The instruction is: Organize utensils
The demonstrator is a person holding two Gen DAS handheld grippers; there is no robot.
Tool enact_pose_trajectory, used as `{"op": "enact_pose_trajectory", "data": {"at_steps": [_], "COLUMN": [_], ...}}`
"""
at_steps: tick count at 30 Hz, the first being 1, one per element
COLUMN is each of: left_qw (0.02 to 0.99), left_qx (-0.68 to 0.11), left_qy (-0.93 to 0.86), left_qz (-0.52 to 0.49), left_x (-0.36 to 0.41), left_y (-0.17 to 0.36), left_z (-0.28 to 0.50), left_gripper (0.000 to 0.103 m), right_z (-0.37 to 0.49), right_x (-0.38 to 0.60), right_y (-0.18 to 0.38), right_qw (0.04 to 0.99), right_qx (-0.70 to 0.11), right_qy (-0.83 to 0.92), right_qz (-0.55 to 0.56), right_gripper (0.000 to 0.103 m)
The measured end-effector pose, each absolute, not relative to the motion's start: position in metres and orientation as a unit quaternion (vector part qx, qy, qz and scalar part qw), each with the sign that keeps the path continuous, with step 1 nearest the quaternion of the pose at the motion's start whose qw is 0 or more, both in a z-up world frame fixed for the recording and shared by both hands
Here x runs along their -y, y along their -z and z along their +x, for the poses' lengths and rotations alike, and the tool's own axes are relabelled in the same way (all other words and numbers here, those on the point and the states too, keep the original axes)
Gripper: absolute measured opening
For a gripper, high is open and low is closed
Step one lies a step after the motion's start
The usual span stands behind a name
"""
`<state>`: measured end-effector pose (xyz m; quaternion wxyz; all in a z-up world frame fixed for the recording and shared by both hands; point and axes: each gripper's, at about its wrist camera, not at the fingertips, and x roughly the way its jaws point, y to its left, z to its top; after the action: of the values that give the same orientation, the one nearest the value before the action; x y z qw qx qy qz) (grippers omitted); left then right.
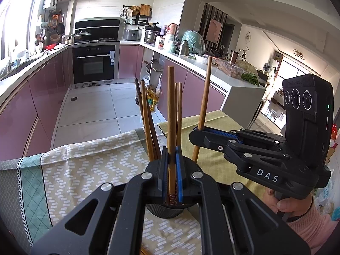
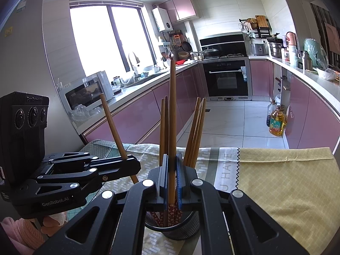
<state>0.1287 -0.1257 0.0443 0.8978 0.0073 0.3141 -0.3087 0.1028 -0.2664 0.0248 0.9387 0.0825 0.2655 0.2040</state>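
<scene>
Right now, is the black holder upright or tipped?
Upright: the black holder stands on the tablecloth, mouth up, with chopsticks standing in it.

Bright daylight fills both fisheye views. In the right wrist view, the window (image 2: 110, 40) is blown out to pure white. Glare washes the left edge of the left wrist view. Straight lines bow strongly toward the edges, and the corners darken to black. Focus is sharp throughout, with soft shadows.

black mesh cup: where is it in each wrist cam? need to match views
Left wrist: black mesh cup at bottom centre, on the patterned cloth.
Right wrist: bottom centre again, same cloth.
Shared landmark: oven.
</scene>
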Motion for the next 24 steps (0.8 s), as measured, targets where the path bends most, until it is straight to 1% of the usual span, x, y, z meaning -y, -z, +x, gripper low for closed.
{"op": "enact_pose_trajectory", "data": {"at_steps": [24], "left_qw": [0.899], "left_qx": [-0.314], "left_qy": [0.305], "left_qz": [0.010], "left_x": [0.125], "left_y": [-0.038], "left_z": [0.131], "left_gripper": [0.007], "right_z": [0.103], "right_x": [0.269], "right_y": [-0.012], "right_qw": [0.936], "right_qx": [-0.273], "right_qy": [-0.204], "right_qz": [0.085], "right_gripper": [0.006]}}
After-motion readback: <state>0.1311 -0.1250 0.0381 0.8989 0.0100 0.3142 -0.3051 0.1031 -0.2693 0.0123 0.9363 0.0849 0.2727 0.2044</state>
